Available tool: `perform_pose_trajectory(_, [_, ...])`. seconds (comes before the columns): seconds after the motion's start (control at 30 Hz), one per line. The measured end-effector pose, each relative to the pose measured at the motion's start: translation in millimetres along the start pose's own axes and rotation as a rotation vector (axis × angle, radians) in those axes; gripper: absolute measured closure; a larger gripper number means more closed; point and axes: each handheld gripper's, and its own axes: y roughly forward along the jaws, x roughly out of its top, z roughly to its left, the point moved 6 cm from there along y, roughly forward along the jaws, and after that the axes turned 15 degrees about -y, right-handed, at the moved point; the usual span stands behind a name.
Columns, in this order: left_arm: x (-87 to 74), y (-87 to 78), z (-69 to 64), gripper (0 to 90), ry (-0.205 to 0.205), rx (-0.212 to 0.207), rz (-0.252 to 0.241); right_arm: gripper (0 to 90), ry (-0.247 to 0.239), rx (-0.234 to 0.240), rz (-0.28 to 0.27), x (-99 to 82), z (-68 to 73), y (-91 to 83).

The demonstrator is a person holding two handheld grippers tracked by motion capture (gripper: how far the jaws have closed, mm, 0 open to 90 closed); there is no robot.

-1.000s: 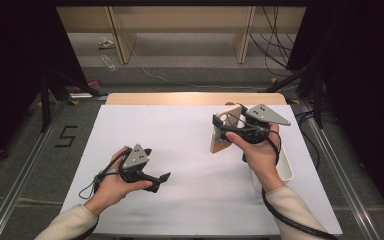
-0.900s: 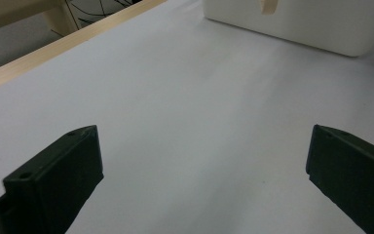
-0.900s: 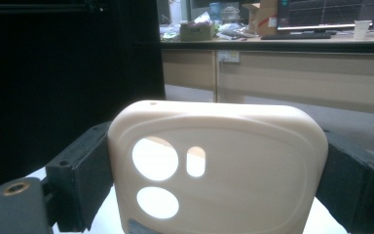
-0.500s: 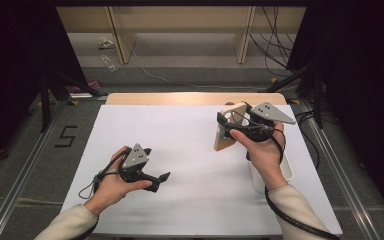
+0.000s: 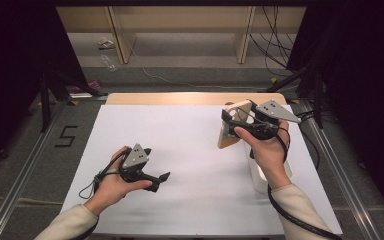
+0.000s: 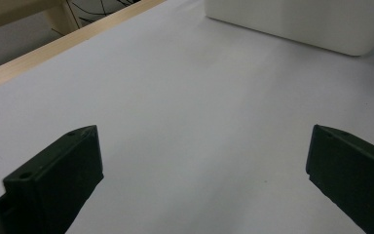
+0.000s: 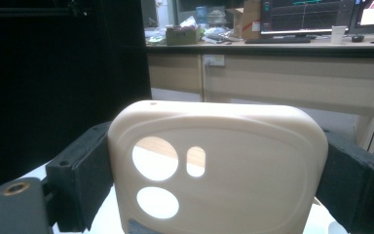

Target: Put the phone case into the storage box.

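Lifted slightly toward the table's (image 5: 180,125) far right corner, the right gripper (image 5: 237,122) clamps a beige phone case (image 7: 214,170) — left gripper (image 5: 152,177) idle, jaws spread wide.

White tbl (image 5: 190,135) w/ white box (image 6: 297,22) on it.

We rest our left hand (image 5: 111,181) low near the table's front edge, its left gripper (image 5: 160,180) lying level and pointing right, jaws standing wide apart with nothing between them. Our right hand (image 5: 266,145) is raised above the table's right side, forearm reaching in from the bottom; its right gripper (image 5: 228,122) points away from us, jaws clamped on a beige phone case (image 7: 214,170).
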Motion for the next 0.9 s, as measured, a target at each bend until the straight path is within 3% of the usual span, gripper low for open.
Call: perform_pose_trajectory(0.9, [-0.2, 0.3, 0.3, 0.0, -0.003, 0.001, 0.001, 12.2, 0.004, -0.043, -0.001, 2.7, -15.2, -6.4])
